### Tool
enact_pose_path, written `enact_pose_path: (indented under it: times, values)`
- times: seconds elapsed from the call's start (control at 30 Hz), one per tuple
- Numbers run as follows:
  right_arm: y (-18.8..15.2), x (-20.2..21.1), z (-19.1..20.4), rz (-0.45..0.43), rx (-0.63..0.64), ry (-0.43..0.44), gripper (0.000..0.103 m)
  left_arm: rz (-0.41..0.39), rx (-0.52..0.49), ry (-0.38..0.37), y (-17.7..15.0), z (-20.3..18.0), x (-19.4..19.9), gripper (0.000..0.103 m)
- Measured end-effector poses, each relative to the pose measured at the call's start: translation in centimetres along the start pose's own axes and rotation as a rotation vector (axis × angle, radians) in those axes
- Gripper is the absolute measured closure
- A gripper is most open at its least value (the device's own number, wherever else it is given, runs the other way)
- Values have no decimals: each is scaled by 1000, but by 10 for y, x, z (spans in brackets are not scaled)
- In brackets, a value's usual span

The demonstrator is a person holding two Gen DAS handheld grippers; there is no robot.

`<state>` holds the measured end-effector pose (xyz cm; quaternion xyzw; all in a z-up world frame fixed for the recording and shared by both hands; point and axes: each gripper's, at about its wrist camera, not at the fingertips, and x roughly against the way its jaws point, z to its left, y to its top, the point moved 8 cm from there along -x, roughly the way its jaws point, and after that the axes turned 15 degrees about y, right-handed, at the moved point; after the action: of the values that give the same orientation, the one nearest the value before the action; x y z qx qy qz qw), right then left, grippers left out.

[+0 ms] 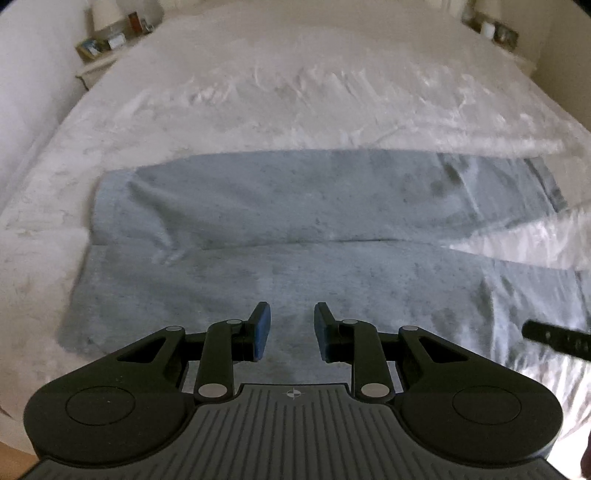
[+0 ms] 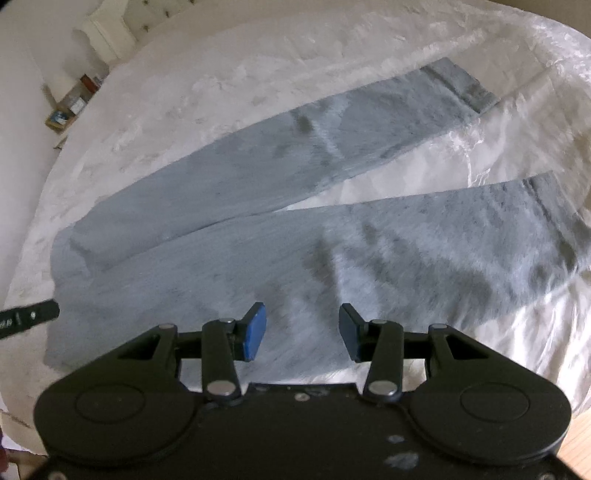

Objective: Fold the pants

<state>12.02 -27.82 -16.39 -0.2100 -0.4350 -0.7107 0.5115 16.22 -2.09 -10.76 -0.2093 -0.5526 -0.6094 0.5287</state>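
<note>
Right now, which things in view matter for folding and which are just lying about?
For the job:
- light blue denim pants, spread flat, legs apart
- left gripper, open, empty
- right gripper, open, empty
- white bed cover beneath

Lying about:
- small items on bedside shelf

Black claw point(image 1: 291, 330), blue pads point(image 1: 263, 332), silver rivets

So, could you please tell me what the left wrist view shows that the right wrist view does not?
Only the left wrist view shows a second shelf of small items at the bed's far right, and the left gripper open. Only the right wrist view shows both leg hems spread apart, and the right gripper open. Both show the blue pants flat on the white bedcover, and the cluttered bedside table.
</note>
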Motion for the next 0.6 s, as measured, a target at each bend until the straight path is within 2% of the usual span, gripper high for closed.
enact_pose_path:
  times: [0.17,0.3,0.6]
  values:
    - [38,-19,-33,29,-10,1,57,47,-13,34,11,-17,-15,77]
    - [83,-35,-53,40,25,-4,57,89,8,64,27,-22,-27,77]
    - [203,-88,-76,92,247,24,57,125,57,108,70,-32,-59,77]
